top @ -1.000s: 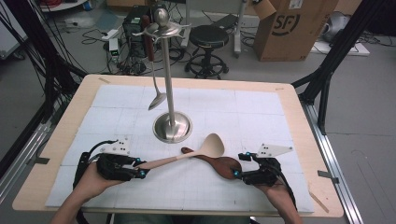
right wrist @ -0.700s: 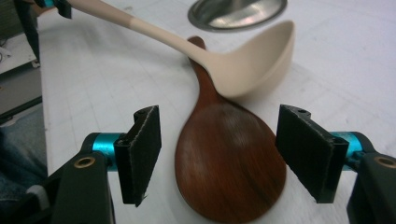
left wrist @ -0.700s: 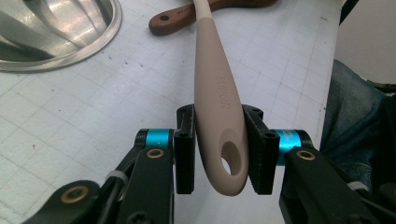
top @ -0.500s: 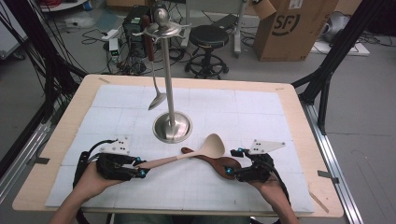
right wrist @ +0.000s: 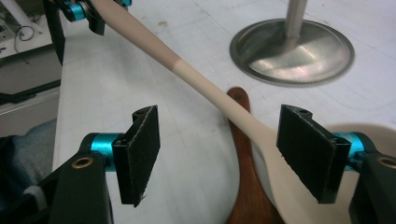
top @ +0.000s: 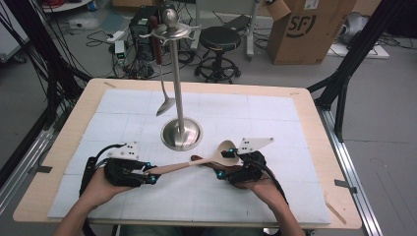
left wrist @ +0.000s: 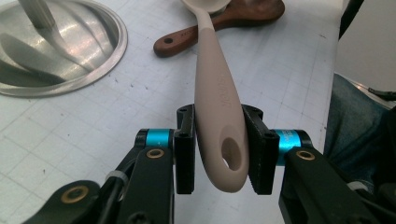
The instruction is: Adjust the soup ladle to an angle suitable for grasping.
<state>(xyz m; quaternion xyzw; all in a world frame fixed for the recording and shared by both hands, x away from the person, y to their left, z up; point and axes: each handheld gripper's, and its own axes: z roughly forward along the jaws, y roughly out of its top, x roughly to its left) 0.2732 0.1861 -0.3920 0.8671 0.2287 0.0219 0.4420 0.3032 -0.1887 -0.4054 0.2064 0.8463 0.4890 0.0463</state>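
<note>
Your left gripper (left wrist: 219, 149) was clamped on the beige spoon's (left wrist: 216, 88) handle end; your right gripper (right wrist: 224, 154), jaws apart, straddled its neck above the wooden spatula (right wrist: 245, 177).

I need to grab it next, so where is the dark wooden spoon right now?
In the high view the wooden spoon lies on the mat near the table's front, just before the stand's base, under the beige spoon and beside the right gripper.

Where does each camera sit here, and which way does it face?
High view: above the person's side, looking forward and down at the table; forearms and both claws show.
Left gripper view: rides the left claw, shut on the beige spoon.
Right gripper view: rides the right claw, jaws open.
Shared: the spoon, brown spatula, stand base.
</note>
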